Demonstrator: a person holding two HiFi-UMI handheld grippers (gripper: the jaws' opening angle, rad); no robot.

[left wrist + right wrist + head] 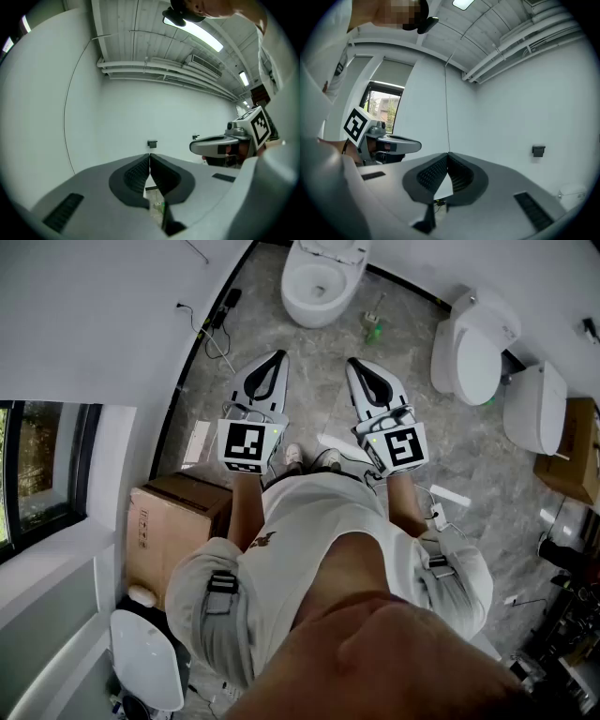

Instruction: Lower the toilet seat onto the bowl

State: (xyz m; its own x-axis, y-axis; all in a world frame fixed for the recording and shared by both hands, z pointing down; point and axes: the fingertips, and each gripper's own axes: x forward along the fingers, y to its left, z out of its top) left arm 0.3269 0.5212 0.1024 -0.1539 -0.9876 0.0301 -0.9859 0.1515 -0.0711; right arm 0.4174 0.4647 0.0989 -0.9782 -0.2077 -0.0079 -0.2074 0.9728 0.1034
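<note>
Both tools are closed. The left gripper (277, 356) and the right gripper (354, 363) each have their dark ribbed jaws pressed together tip to tip. We hold them side by side and level. They are aimed towards the open toilet (302, 298) and remain well apart from it.

The room has a grey marbled tile floor (309, 348) and plain white walls (94, 315). Black cables (217, 320) lie on the floor to the left of the open toilet, along the foot of the wall. A green bottle (374, 332) lies just to the toilet's right. Further right stand two closed toilets (473, 352). A window (37, 474) sits far to the left of the toilet, nearer to us.

A cardboard box (178, 512) stands left of the toilet, close beside our left leg. It is closed, so we cannot see inside. A second cardboard box (570, 451) sits at the far right, and we cannot tell its contents. The toilet's bowl is open, white inside, with a darker drain at the bottom.

The toilet seat (330, 249) stands raised at the bowl's far end by the wall, partly cut off by the picture's top edge. The bowl's long axis runs from that wall towards us, with its rounded front pointing our way and slightly left.
</note>
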